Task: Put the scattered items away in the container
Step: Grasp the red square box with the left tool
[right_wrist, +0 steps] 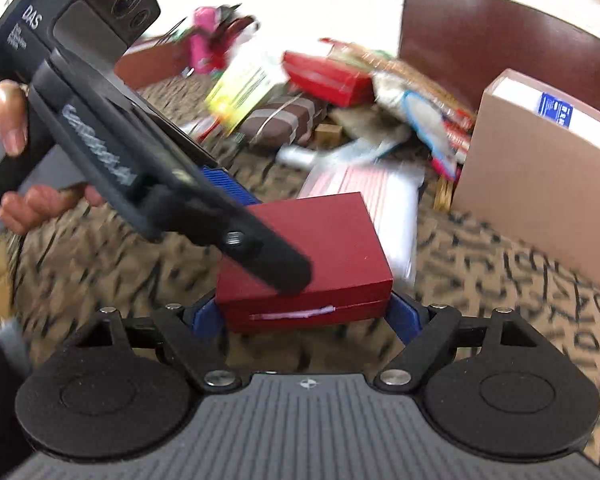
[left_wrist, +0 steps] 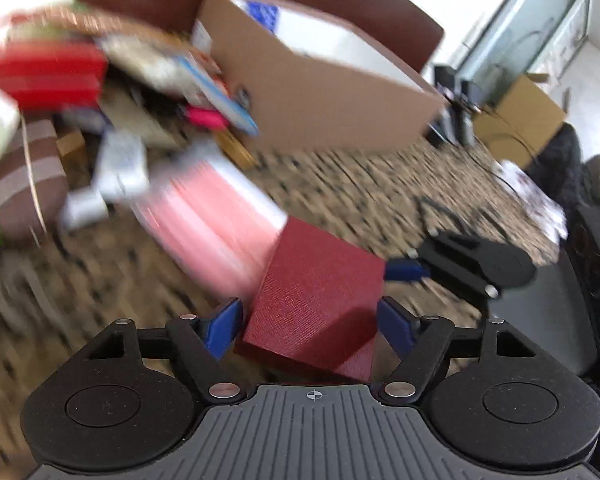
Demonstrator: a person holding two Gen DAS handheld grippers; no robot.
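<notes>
Two hand-held grippers closed in on a dark red box (left_wrist: 320, 304) lying on the patterned carpet (left_wrist: 360, 184), one from each of its ends. The left gripper (left_wrist: 312, 316) had the box between its blue pads (left_wrist: 224, 320), and the right gripper (right_wrist: 306, 314) straddled the opposite end, where a strip of white showed along the lid seam (right_wrist: 296, 312). Both sets of jaws stood wide with the pads at the box's sides; whether they actually pressed on it could not be told through the motion blur.

The cardboard container (left_wrist: 320, 92) stood well apart, beyond a heap of scattered packets (left_wrist: 140, 80), with a pink striped package (left_wrist: 212, 216) just beside the red box.

The risks looked plain. If the two grippers lifted unevenly, the box could twist and slip from one pair of pads. A pinch that caught only the lid above the seam could pull the lid up and leave the base behind. A swing toward the container could also clip the pink package or the heap.
</notes>
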